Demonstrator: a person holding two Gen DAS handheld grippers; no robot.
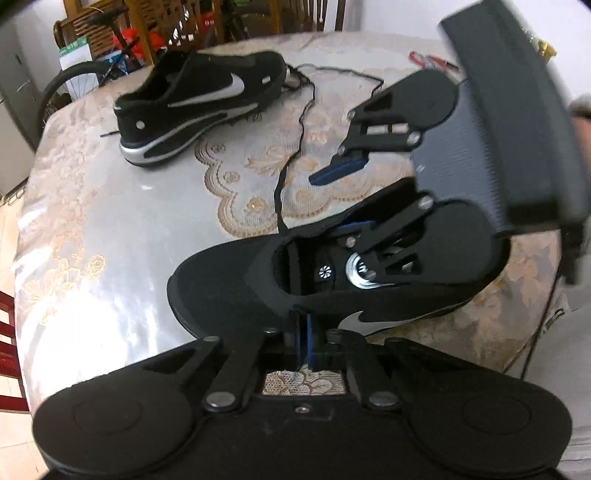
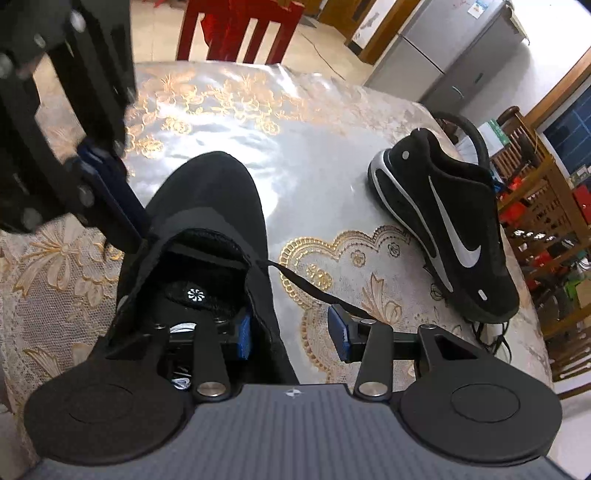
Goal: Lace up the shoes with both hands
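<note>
A black shoe (image 1: 229, 288) (image 2: 207, 192) with a silver swoosh lies near me on the cloth-covered table (image 1: 110, 221) (image 2: 295, 129). My left gripper (image 1: 303, 325) (image 2: 135, 232) is shut, its blue pads meeting on the rim of this shoe's opening. My right gripper (image 2: 291, 332) (image 1: 328, 205) stands open astride the opposite side wall, one pad inside the shoe and one outside, apart from the wall. A black lace (image 1: 295, 147) (image 2: 303, 284) leaves that wall, crosses the outer right finger and runs over the table to the second black shoe (image 1: 195, 103) (image 2: 450, 221).
A red chair (image 2: 236, 33) stands at the table's far edge. A bicycle wheel (image 1: 66, 81) and wooden shelves (image 2: 535, 221) are behind the second shoe. A red-handled tool (image 1: 432, 61) lies at the far side. A grey fridge (image 2: 461, 48) stands beyond.
</note>
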